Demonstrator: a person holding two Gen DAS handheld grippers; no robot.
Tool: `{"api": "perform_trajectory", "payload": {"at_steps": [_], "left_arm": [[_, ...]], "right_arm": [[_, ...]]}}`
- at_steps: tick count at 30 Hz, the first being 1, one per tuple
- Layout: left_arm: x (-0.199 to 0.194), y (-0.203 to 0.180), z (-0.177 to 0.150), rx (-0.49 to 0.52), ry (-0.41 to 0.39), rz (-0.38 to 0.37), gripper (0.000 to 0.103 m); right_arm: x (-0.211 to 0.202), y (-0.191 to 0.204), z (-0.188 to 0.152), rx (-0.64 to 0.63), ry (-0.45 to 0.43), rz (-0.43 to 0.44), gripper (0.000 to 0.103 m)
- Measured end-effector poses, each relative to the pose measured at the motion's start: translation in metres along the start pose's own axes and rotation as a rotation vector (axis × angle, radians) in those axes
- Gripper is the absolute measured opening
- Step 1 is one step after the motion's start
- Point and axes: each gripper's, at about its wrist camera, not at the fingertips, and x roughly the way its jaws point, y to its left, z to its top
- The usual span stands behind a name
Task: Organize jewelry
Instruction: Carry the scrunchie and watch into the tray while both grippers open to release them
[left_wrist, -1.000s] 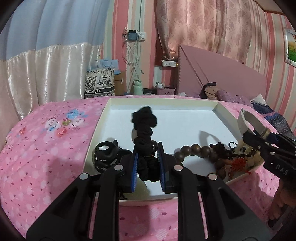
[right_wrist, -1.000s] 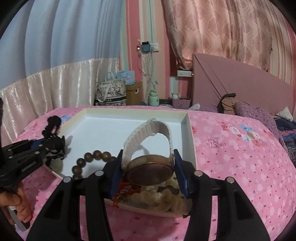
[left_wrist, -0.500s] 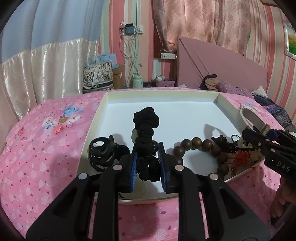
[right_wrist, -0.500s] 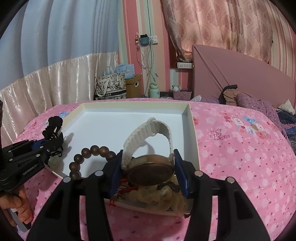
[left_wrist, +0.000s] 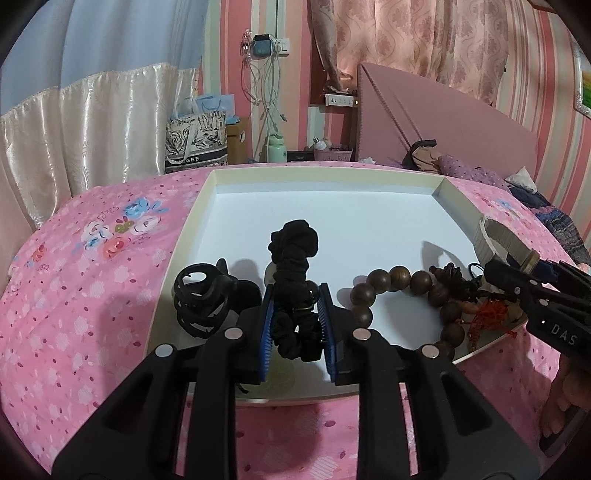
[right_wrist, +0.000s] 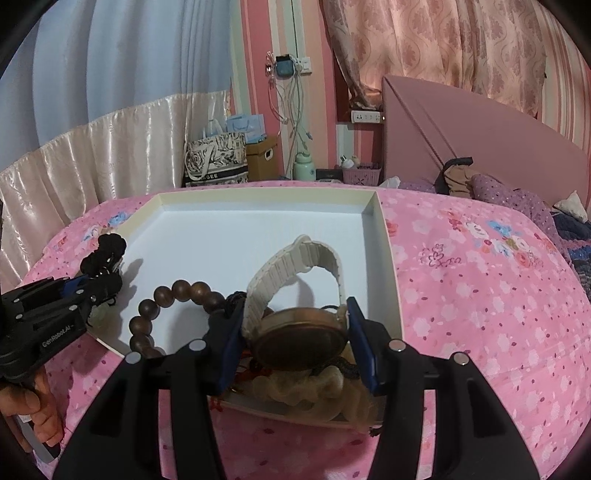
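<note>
A white tray (left_wrist: 325, 170) lies on the pink bedspread. My left gripper (left_wrist: 296, 295) hovers over its near left part, its jaws easing open while the blue pads still press a black scrunchie (left_wrist: 295, 243) that stands upright between them. My right gripper (right_wrist: 295, 314) is shut on a round bronze-faced watch (right_wrist: 301, 339) with a cream strap, above the tray's near right corner. In the right wrist view the left gripper (right_wrist: 96, 284) and the black scrunchie (right_wrist: 107, 247) show at the left. The left wrist view catches the right gripper (left_wrist: 517, 273) at its right edge.
A brown bead bracelet (left_wrist: 400, 275) lies in the tray between the grippers, beside a red tassel (left_wrist: 487, 317). A black hair clip (left_wrist: 201, 299) sits at the tray's near left edge. A cream scrunchie (right_wrist: 306, 387) lies under the watch. Bags and a headboard stand beyond the bed.
The left pads stand slightly wider around the black scrunchie. Both views have tipped down a little, so the tray sits lower in frame. The watch stays gripped.
</note>
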Motion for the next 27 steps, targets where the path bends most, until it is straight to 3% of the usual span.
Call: {"api": "perform_trajectory", "payload": {"at_steps": [16,22,24,27], "left_arm": [[0.0041,-0.0028,-0.0005,-0.004,-0.001,0.018,0.024],[0.0010,-0.0047,-0.0029,0.000,-0.021,0.025,0.038],[0.0003,-0.0049,-0.0028,0.000,-0.026,0.031,0.050],[-0.0009,-0.0033,-0.0027,-0.009,-0.031,0.032,0.055]], "right_arm": [[0.0004,-0.0030,0.0000,0.009,0.009,0.000,0.053],[-0.0004,-0.0025,0.0006,0.006,0.003,-0.002,0.053],[-0.0008,-0.0015,0.0006,0.000,0.001,-0.002,0.061],[-0.0020,-0.0014,0.0015,-0.001,-0.005,-0.004,0.066]]}}
